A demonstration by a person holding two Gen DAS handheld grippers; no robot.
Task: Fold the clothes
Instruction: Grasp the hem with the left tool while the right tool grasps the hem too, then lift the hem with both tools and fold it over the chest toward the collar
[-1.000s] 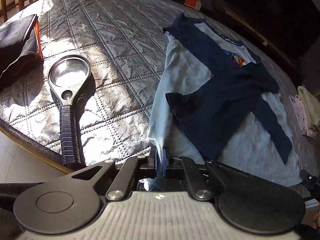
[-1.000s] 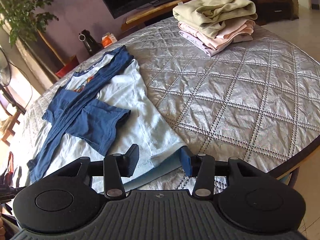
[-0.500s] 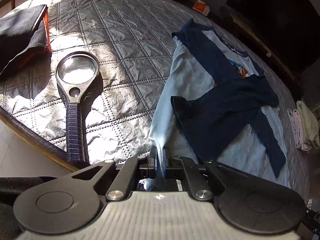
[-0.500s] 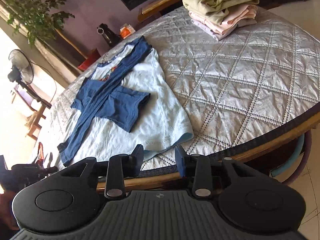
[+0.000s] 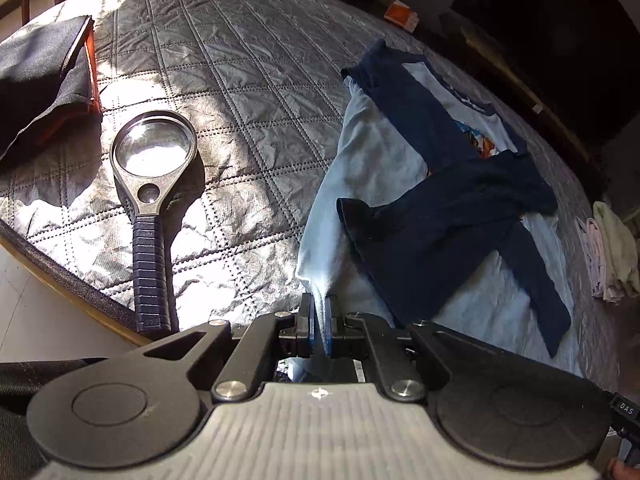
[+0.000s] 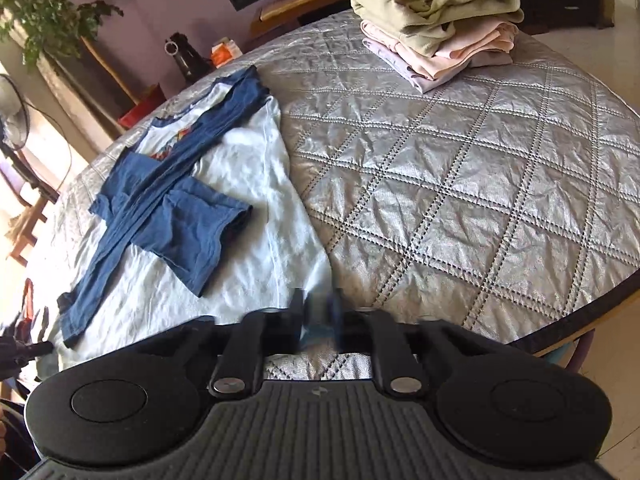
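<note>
Black-handled magnifying glass [image 5: 150, 184]: lying on silver quilted round bench [image 5: 240, 80], left of garment.
Pale-blue cotton shirt with navy sleeves [image 5: 372, 168]: lying flat mid-bench, sleeves crossing over body; soft, light, limp, sagging when lifted; hem corners giving best hold.
Left gripper [image 5: 319, 322]: fingers pinching left hem corner.
Right gripper [image 6: 318, 316]: fingers blurring at right hem corner, narrowly parted; grip cannot tell.
Folded pastel garment stack [image 6: 436, 20]: sitting far right.

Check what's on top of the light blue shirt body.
Both navy sleeves lie folded across the shirt, crossing. They cover most of the chest print; only a colourful sliver shows.
</note>
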